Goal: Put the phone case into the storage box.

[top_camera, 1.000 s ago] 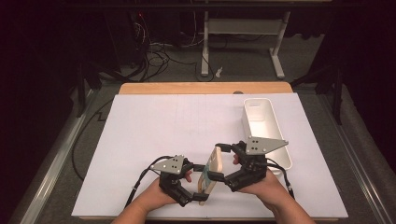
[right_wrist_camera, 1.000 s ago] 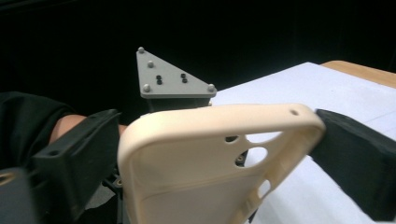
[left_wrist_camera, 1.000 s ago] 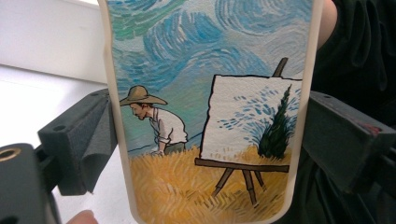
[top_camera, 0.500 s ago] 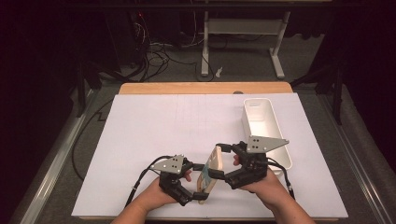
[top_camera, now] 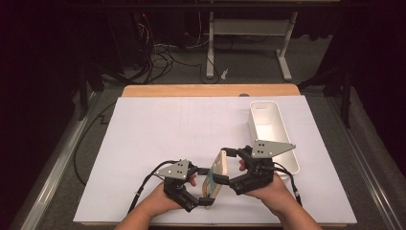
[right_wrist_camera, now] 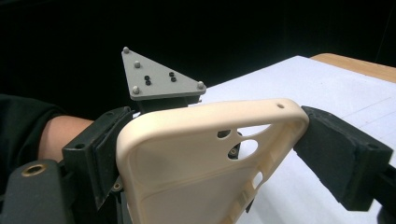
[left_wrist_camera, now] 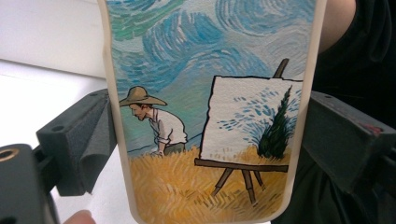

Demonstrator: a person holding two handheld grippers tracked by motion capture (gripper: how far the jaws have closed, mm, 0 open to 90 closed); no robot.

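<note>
A phone case [top_camera: 216,175] stands on edge just above the table's front, held between both grippers. Its back bears a painted scene of a man in a straw hat and an easel [left_wrist_camera: 210,116]; its inside is plain cream [right_wrist_camera: 187,158]. My left gripper [top_camera: 201,184] is shut on the case from the left, a pad pressed on each long edge. From the right, my right gripper [top_camera: 233,170] is shut on the case too, its pads [right_wrist_camera: 327,144] clamped on the end with the camera cut-out. Beyond the case stands the left gripper's grey plate [right_wrist_camera: 159,79].
A white oblong bin [top_camera: 252,125] stands at the right of the white table sheet [top_camera: 167,129], just beyond my right hand. A wooden strip [top_camera: 210,90] runs along the table's far edge. Cables and a stand's legs lie on the dark floor behind.
</note>
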